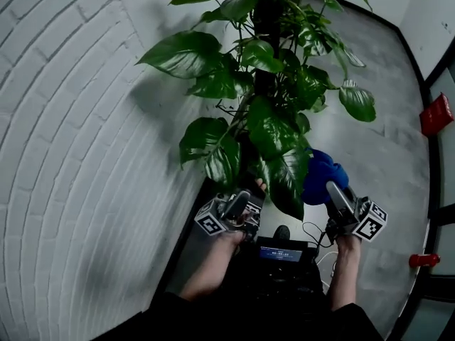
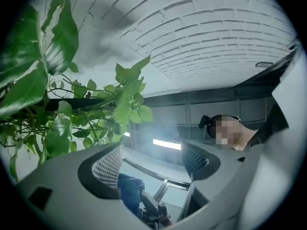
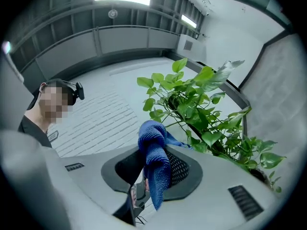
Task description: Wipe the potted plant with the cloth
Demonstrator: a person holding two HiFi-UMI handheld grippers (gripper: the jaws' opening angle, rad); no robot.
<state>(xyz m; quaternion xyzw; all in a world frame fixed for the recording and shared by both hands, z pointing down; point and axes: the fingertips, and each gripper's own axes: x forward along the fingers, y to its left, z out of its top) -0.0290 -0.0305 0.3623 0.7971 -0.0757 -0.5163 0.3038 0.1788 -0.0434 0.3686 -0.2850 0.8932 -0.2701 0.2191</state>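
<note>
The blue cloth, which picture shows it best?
The right gripper view: the blue cloth fills the middle, pinched in the right gripper, its weave clear. The head view shows it as a blue bunch beside a leaf. The left gripper view catches only a dark blue scrap low down.

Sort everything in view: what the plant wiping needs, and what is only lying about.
Job: leafy green potted plant; blue microfibre cloth, clamped in right gripper; open left gripper.
Idle: flat red object; small red object; black device with small screen.
</note>
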